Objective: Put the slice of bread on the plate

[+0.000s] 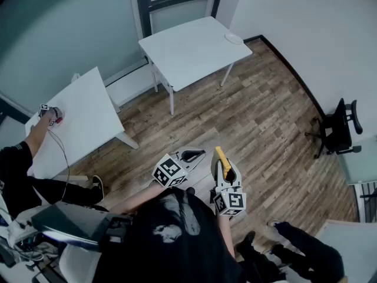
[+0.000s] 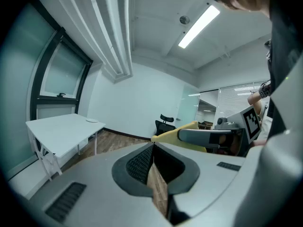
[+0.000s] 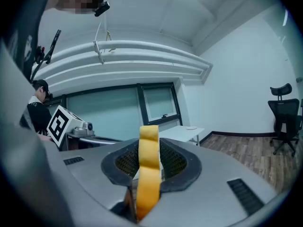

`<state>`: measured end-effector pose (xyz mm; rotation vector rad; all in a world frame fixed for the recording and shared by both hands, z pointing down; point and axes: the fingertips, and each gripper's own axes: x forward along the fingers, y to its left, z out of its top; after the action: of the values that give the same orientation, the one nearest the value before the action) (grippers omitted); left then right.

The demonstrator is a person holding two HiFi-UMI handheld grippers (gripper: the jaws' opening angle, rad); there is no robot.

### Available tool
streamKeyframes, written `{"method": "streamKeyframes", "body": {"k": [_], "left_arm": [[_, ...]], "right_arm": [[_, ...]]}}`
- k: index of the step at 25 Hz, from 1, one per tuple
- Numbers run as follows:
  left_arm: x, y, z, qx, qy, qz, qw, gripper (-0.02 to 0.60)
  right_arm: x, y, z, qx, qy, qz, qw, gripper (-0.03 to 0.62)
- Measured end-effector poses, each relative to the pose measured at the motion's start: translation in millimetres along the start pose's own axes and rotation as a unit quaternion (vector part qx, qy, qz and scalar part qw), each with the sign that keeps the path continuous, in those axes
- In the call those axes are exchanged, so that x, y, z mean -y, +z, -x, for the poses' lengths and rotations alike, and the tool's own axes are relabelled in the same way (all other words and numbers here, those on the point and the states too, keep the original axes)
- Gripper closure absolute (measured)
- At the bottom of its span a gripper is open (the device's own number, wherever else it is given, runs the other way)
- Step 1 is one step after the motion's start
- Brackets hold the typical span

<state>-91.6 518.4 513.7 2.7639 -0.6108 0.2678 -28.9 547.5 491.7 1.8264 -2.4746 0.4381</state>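
Note:
A yellow slice of bread (image 3: 148,174) stands on edge between the jaws of my right gripper (image 3: 150,162), which is shut on it. In the head view the slice (image 1: 220,157) sticks out ahead of that gripper (image 1: 222,165). My left gripper (image 1: 193,155) is held beside it, its jaws (image 2: 152,167) shut with nothing between them. From the left gripper view the bread (image 2: 176,130) shows to the right. The small white plate (image 1: 234,38) lies near the far right corner of a white table (image 1: 188,52), well ahead of both grippers; the plate (image 2: 92,120) (image 3: 191,127) is small in both gripper views.
Wooden floor (image 1: 259,111) lies between me and the plate's table. A second white table (image 1: 82,117) stands at the left, where another person (image 1: 17,164) reaches onto it. A black office chair (image 1: 337,128) is by the right wall.

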Motion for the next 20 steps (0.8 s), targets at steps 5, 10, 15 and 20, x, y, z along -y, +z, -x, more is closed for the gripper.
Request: {"method": "streamKeyframes", "body": {"k": [5, 10, 15, 20], "left_arm": [[-12.3, 0.7, 2.0, -0.003, 0.0, 0.002, 1.0, 0.575], [-12.3, -3.3, 3.6, -0.007, -0.004, 0.001, 1.0, 0.575], [-14.4, -6.7, 12.8, -0.007, -0.006, 0.008, 0.9999, 0.575], [-26.8, -15.2, 26.1, -0.008, -0.005, 0.017, 0.9998, 0.575]], "right_arm": [[-7.0, 10.9, -12.7, -0.004, -0.007, 0.005, 1.0, 0.494], [-8.4, 4.5, -13.2, -0.006, -0.008, 0.005, 1.0, 0.494], [-11.5, -5.5, -14.9, -0.01, -0.011, -0.016, 1.0, 0.494], [-15.0, -23.7, -24.2, -0.023, -0.021, -0.038, 0.999, 0.494]]}}
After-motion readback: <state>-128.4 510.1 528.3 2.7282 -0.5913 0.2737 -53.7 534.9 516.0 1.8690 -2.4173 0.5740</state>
